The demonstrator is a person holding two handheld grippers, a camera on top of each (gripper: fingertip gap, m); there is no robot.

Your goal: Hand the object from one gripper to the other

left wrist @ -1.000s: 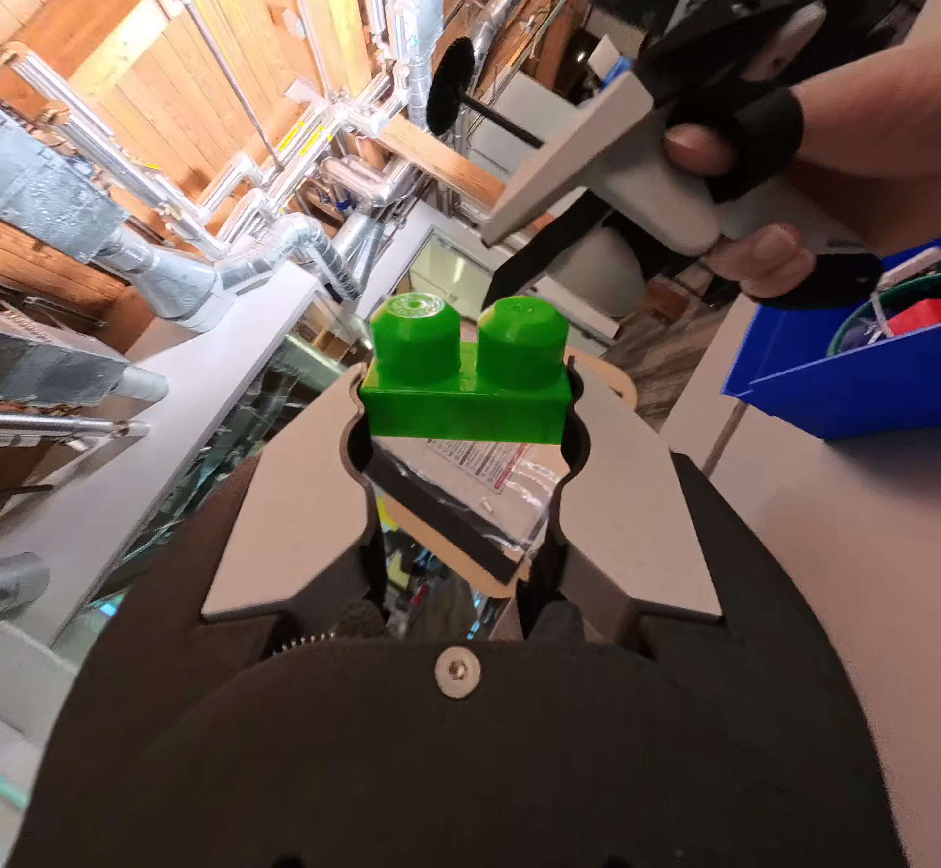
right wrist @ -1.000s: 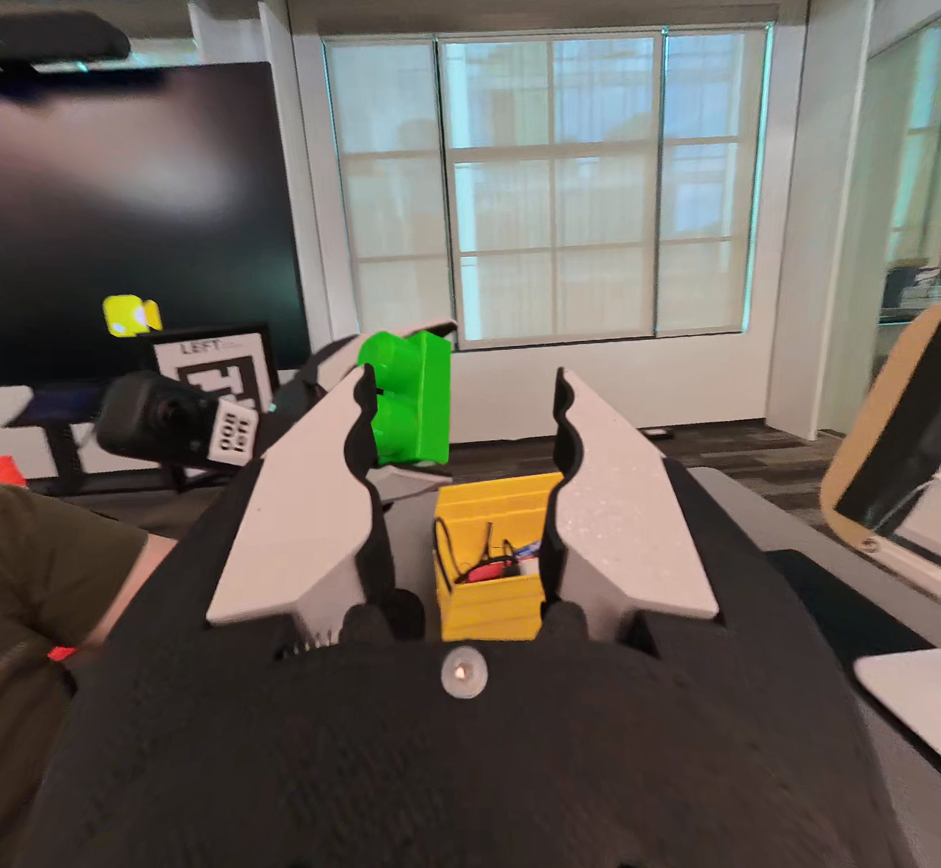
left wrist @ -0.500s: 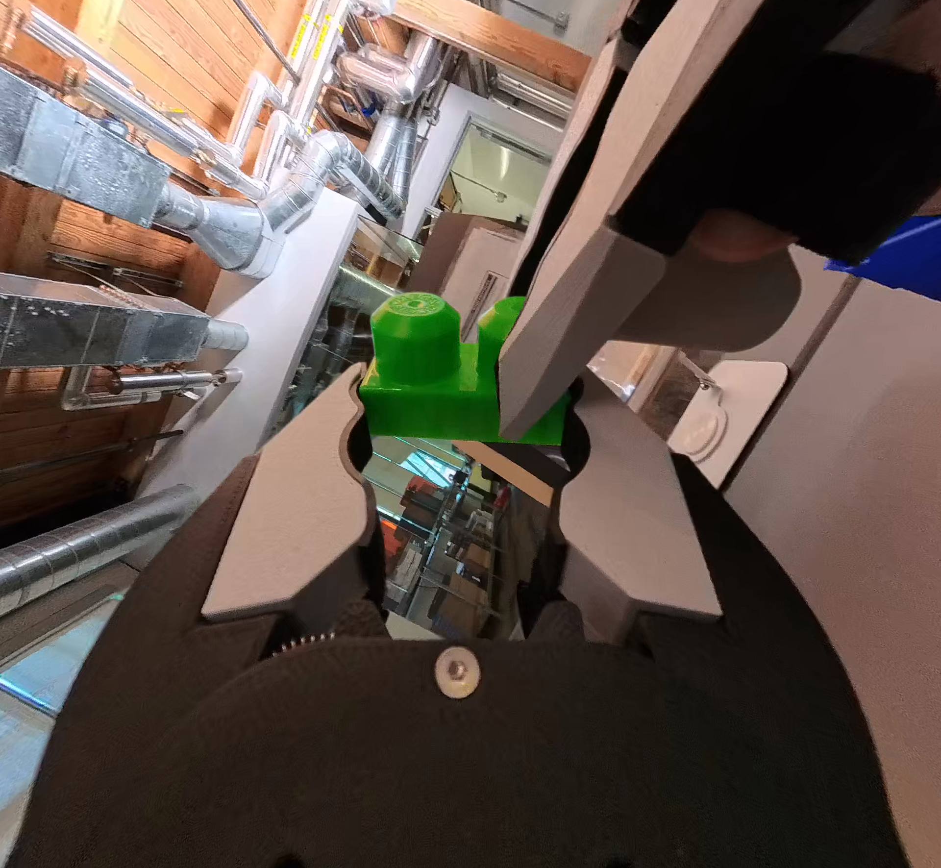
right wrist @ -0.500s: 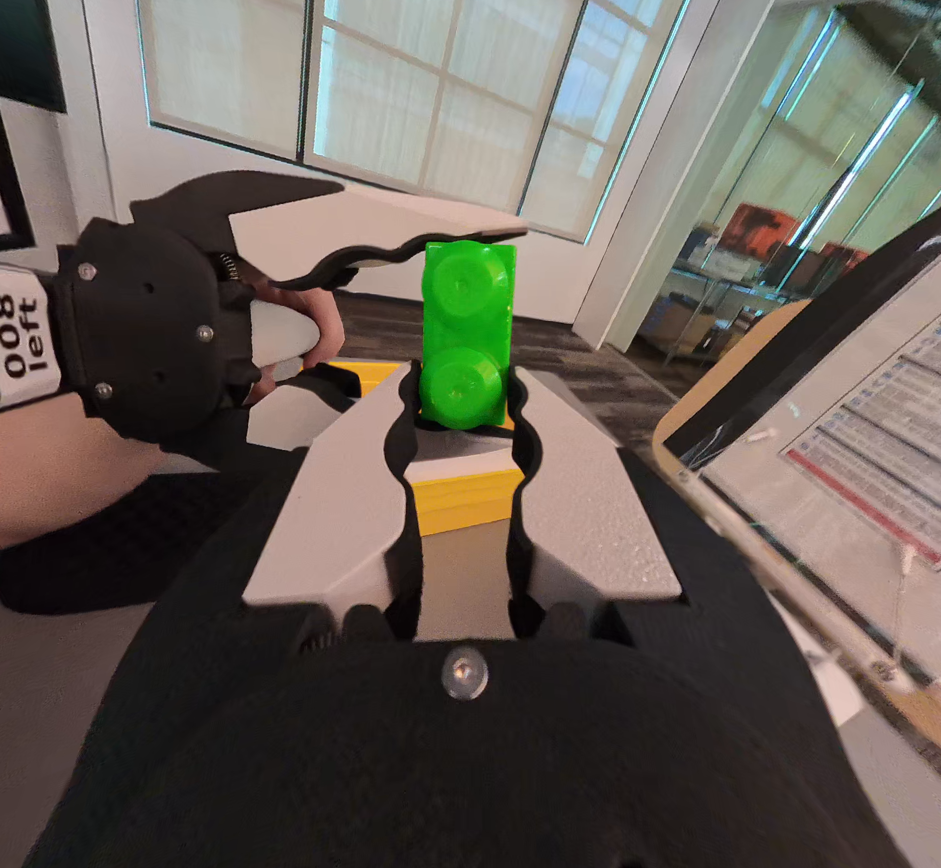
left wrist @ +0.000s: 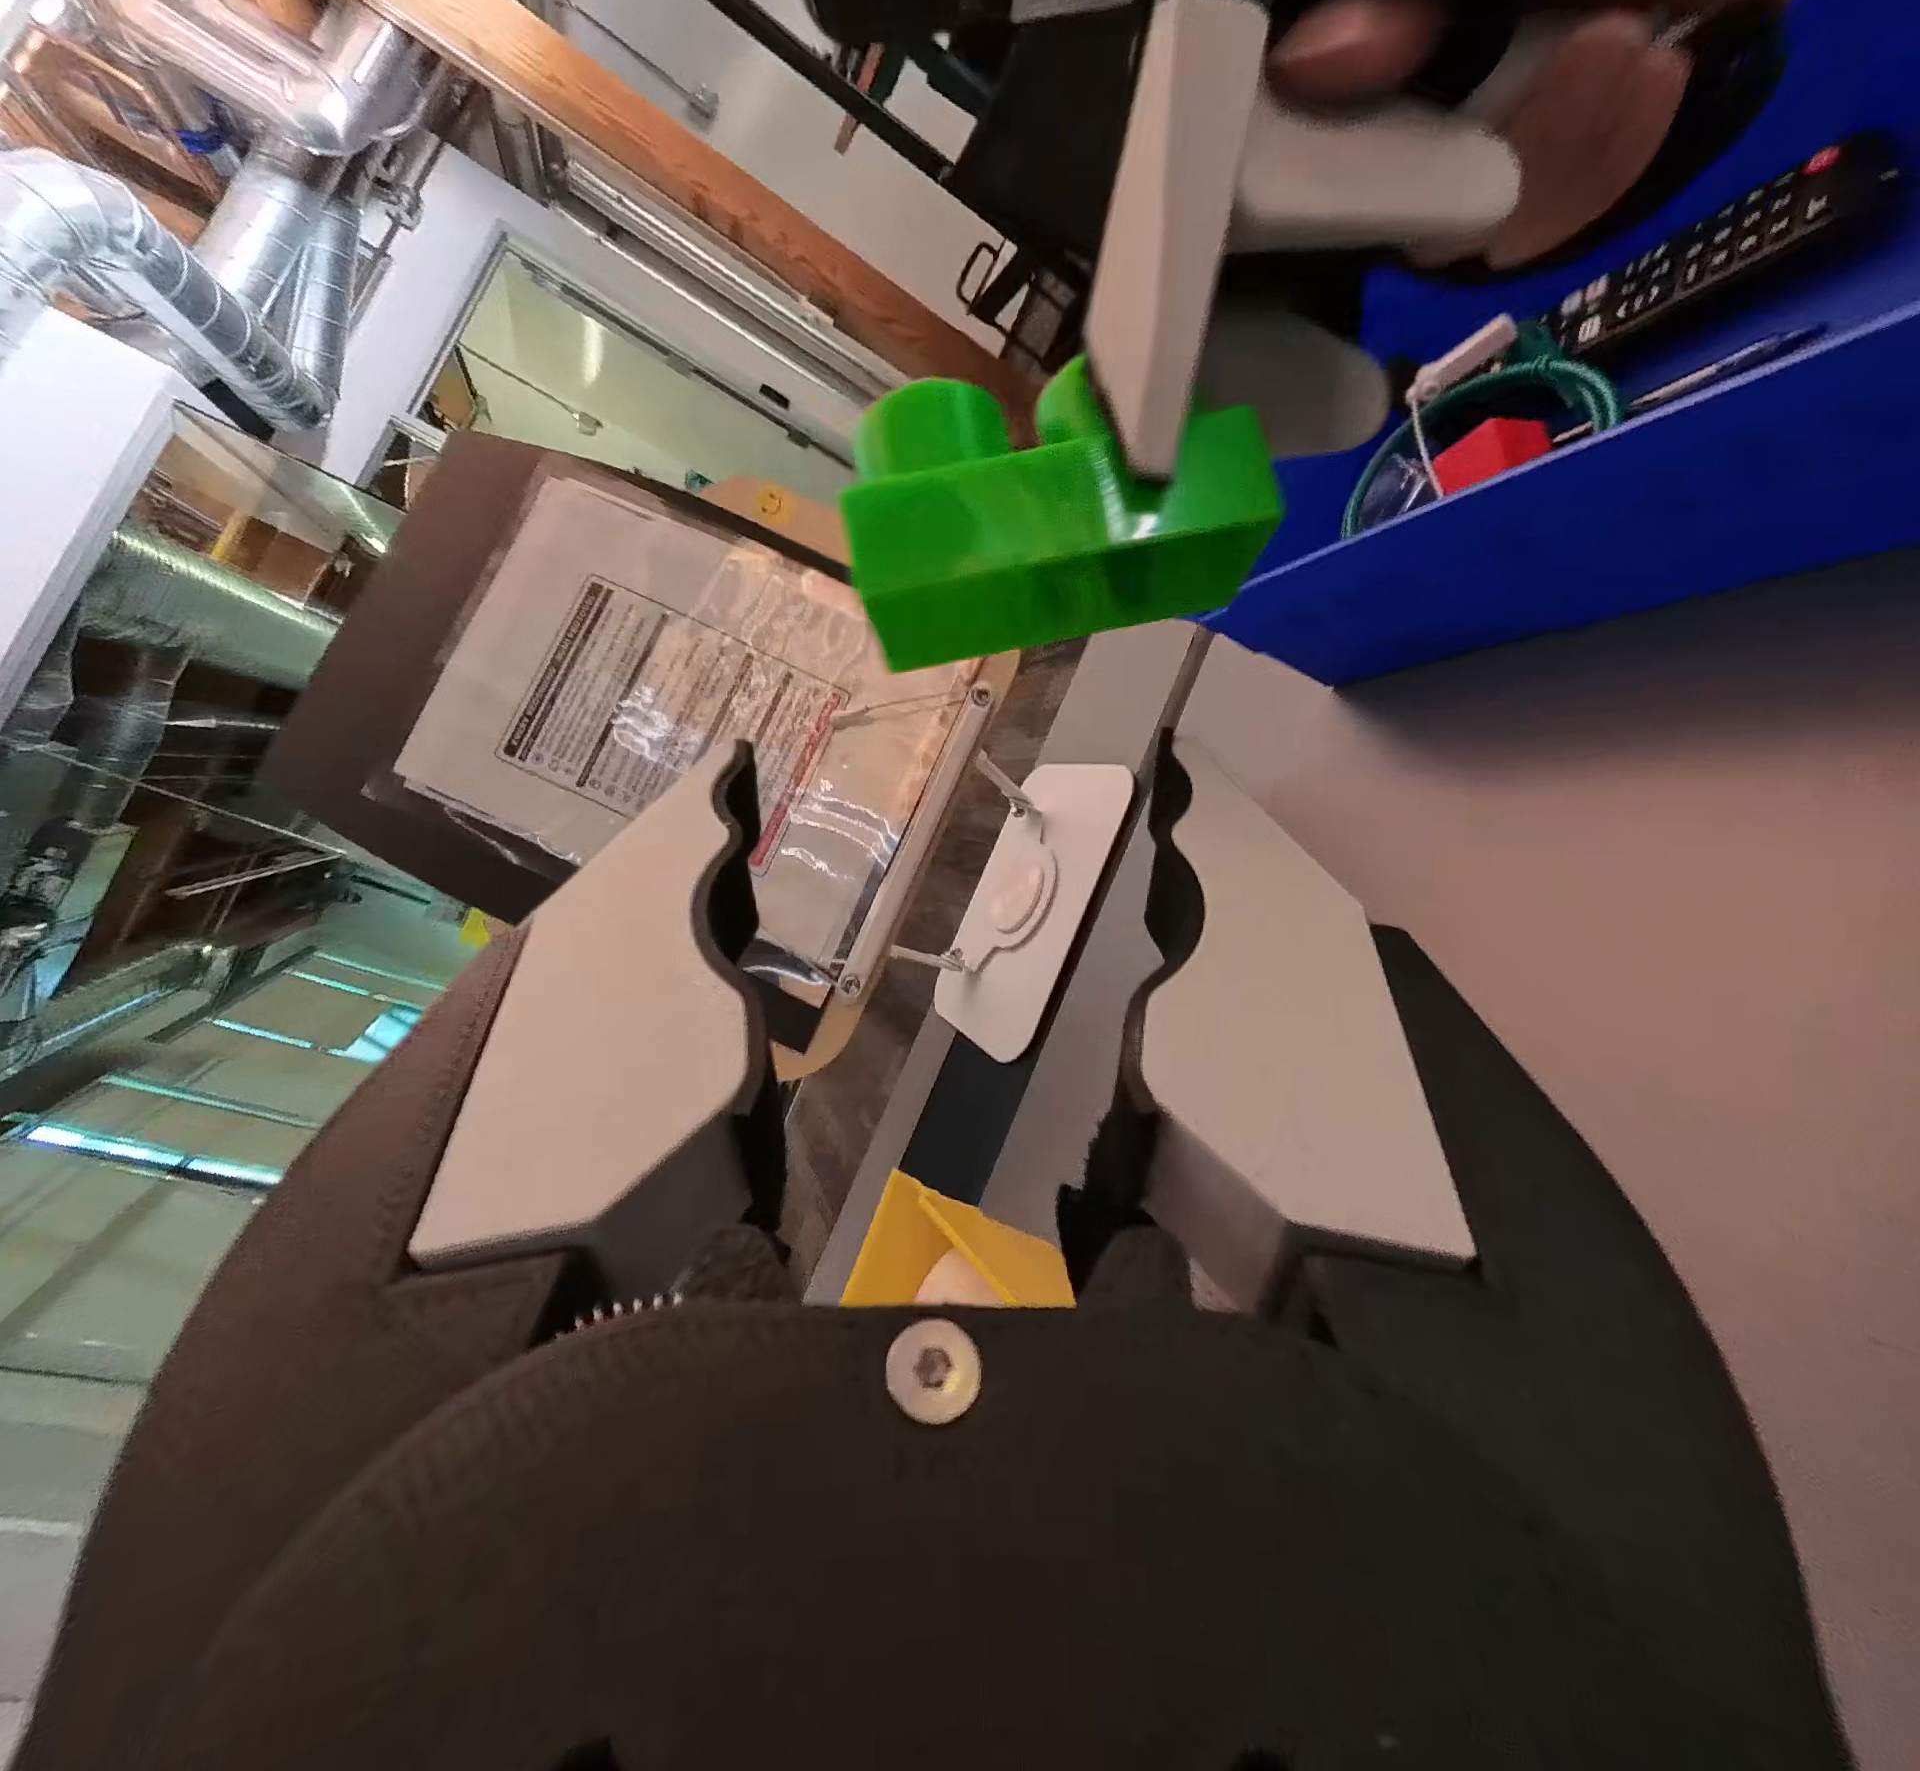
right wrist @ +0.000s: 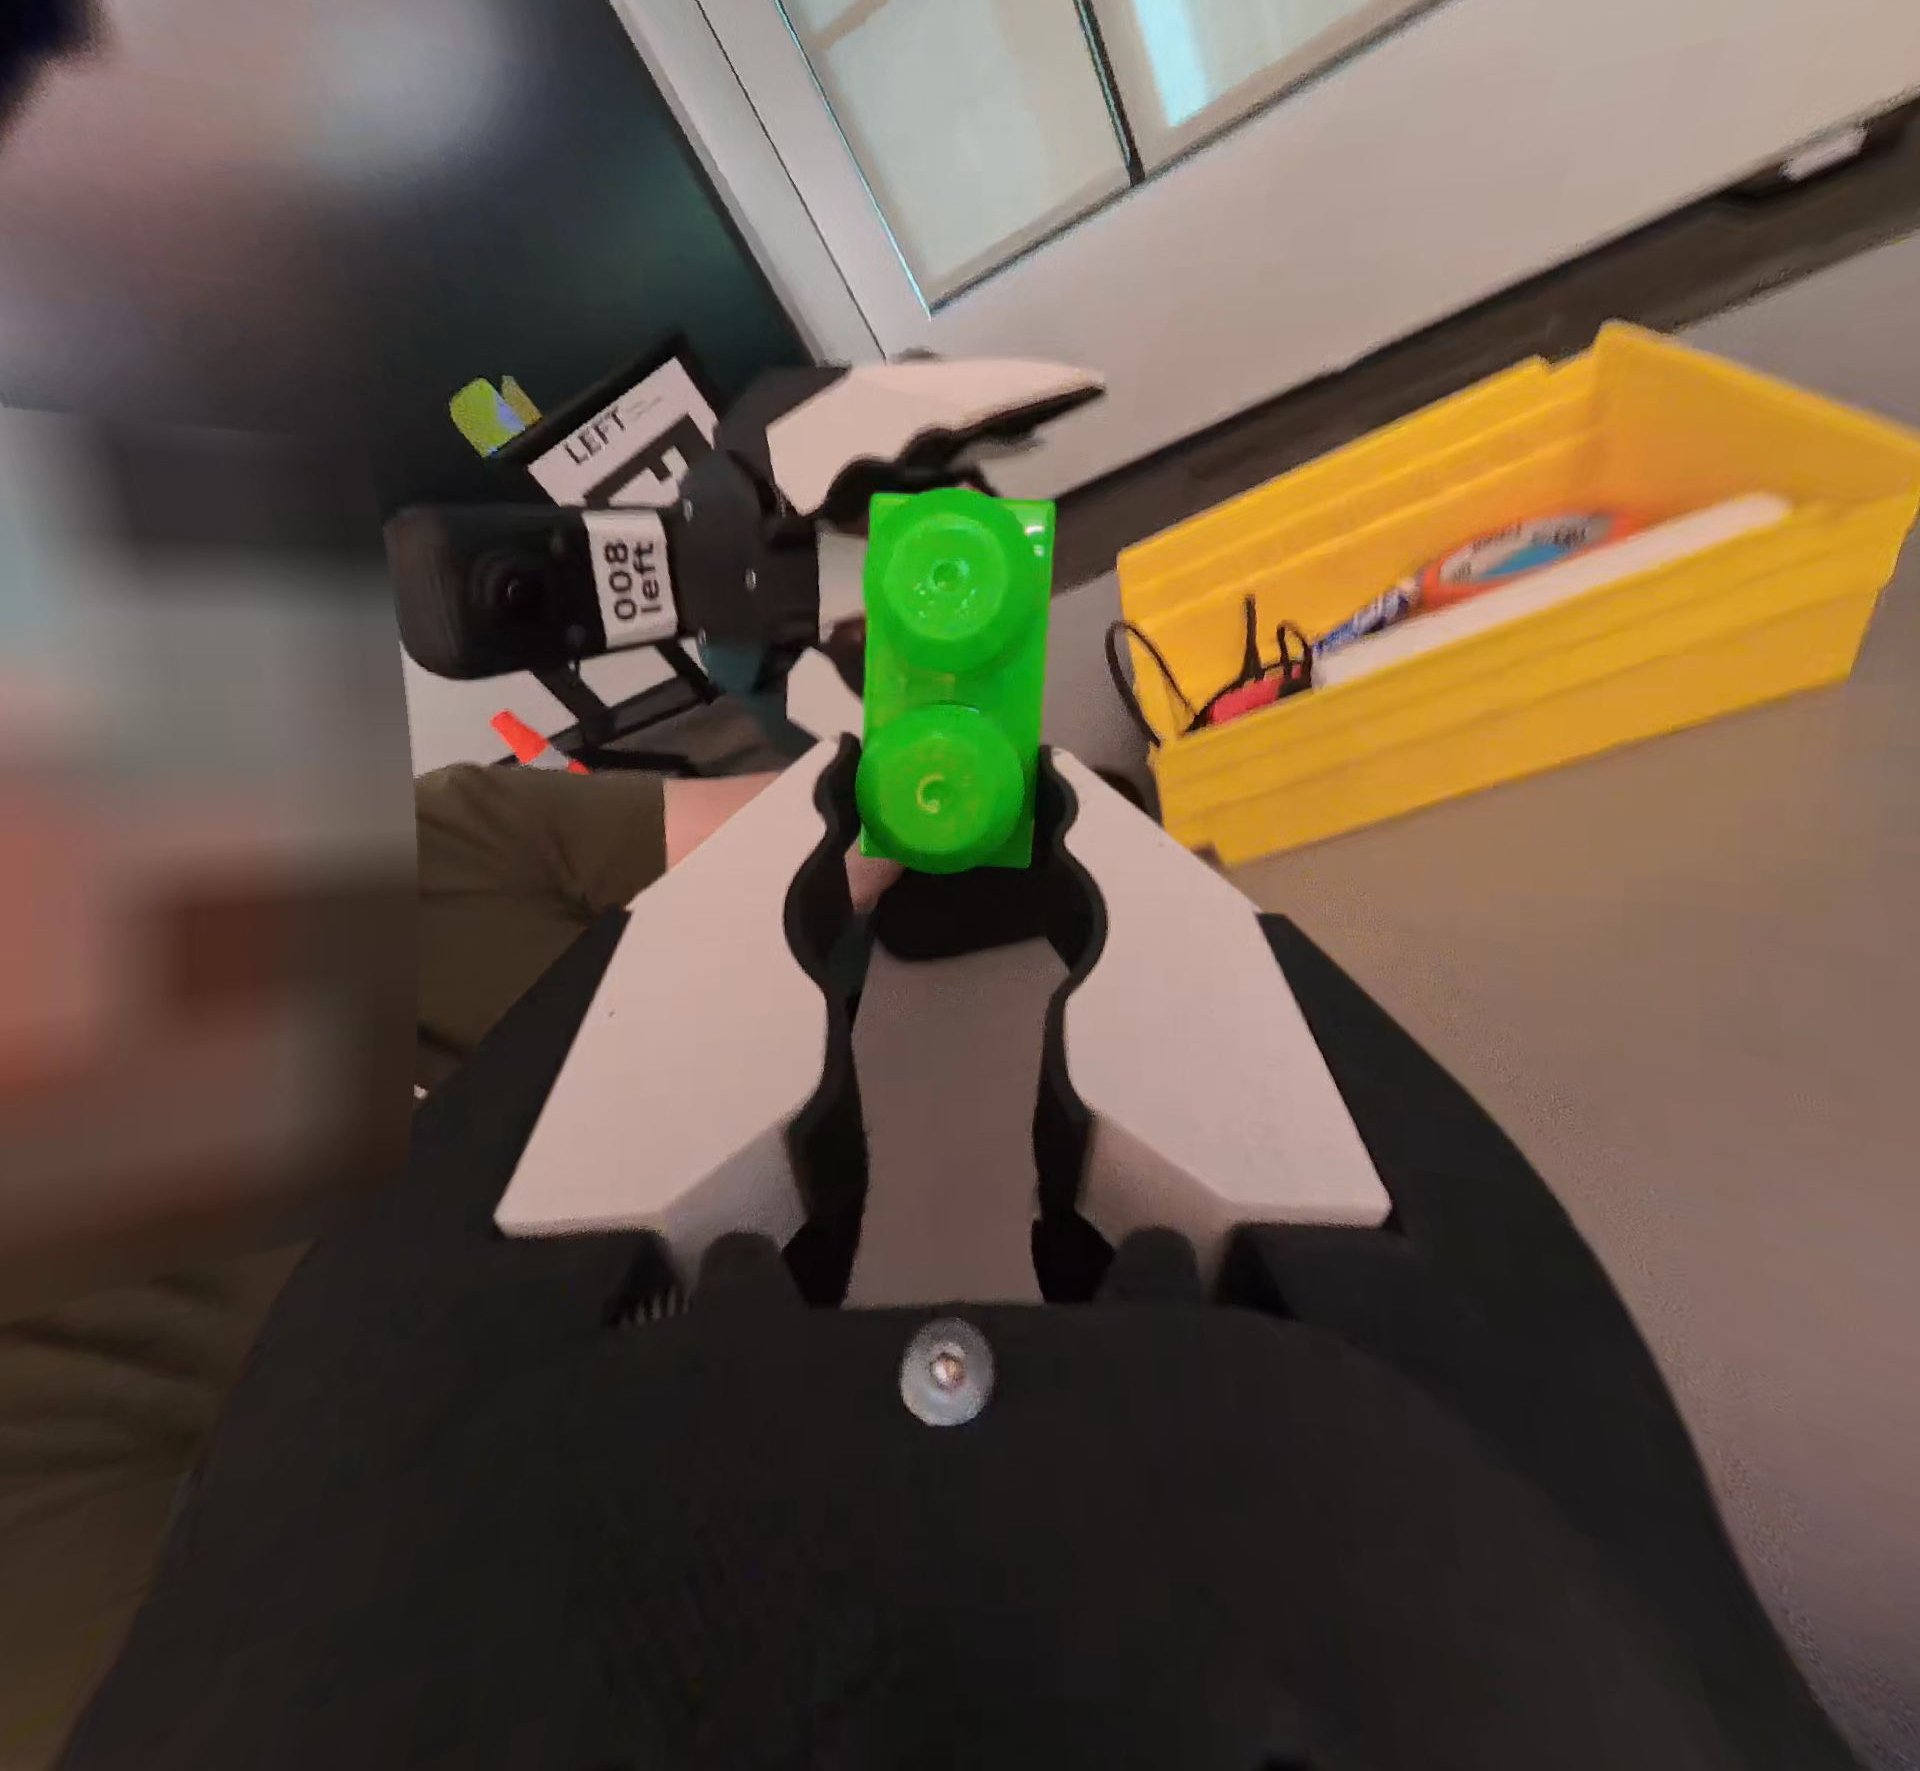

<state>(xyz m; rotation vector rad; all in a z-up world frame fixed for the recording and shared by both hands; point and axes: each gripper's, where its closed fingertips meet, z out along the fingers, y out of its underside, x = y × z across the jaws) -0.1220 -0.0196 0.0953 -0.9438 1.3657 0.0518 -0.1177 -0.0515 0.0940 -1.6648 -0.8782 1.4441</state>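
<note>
A green two-stud brick (right wrist: 948,682) is held in the tips of my right gripper (right wrist: 943,786), which is shut on its near end. In the left wrist view the brick (left wrist: 1039,537) hangs in the air above and beyond my left gripper (left wrist: 951,776), with one right-gripper finger (left wrist: 1164,267) pressed on it. My left gripper is open and empty, well apart from the brick. It also shows in the right wrist view (right wrist: 914,433), behind the brick and to its left.
A yellow bin (right wrist: 1538,734) with cables and small items stands on the grey table at the right. A blue bin (left wrist: 1662,516) with a remote and a red block lies beyond the left gripper. A framed sheet (left wrist: 665,713) stands at the table's edge.
My left gripper has opened and let go of the green brick. My right gripper, shut on the brick, has carried it away from the left gripper's jaws.
</note>
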